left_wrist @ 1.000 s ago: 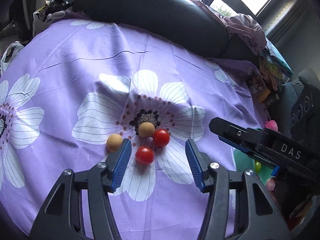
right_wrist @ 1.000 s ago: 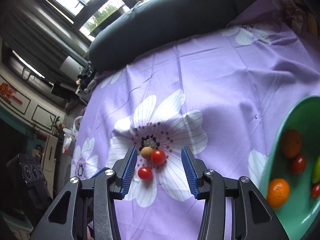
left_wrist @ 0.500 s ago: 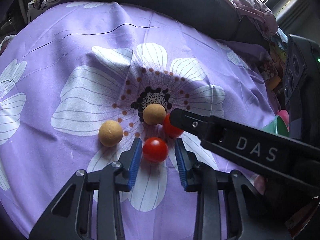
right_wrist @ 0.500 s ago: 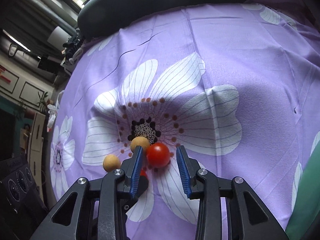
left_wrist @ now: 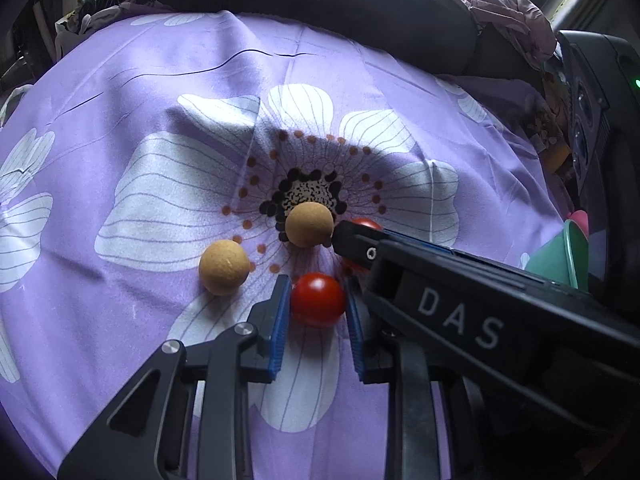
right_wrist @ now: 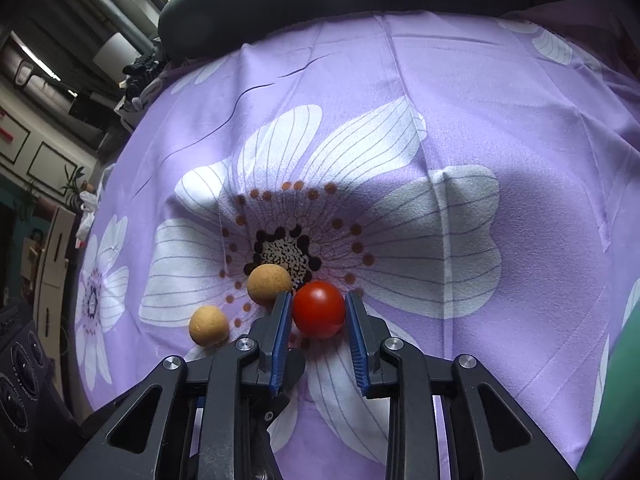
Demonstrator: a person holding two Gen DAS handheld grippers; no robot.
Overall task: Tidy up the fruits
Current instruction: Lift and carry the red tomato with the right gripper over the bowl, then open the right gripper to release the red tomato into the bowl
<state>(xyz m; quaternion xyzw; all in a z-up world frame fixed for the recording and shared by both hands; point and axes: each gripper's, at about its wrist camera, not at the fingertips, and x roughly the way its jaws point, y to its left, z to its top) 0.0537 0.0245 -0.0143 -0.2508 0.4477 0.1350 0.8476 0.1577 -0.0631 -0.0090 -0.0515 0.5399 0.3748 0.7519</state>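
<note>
left tool (left_wrist: 317, 300): clamped on near tomato (left_wrist: 318, 299)
right tool (right_wrist: 318, 310): clamped on far tomato (right_wrist: 319, 309)
step: double pick
next: lift both, carry to green bowl (left_wrist: 560, 258)

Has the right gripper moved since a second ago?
Yes. The right gripper came down toward the flower centre and its fingers closed on a tomato.

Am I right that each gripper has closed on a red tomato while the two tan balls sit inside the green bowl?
Not quite. The left gripper and the right gripper are each shut on a red tomato, but the two tan balls lie on the purple flowered cloth, not in the green bowl, as the left wrist view shows.
</note>
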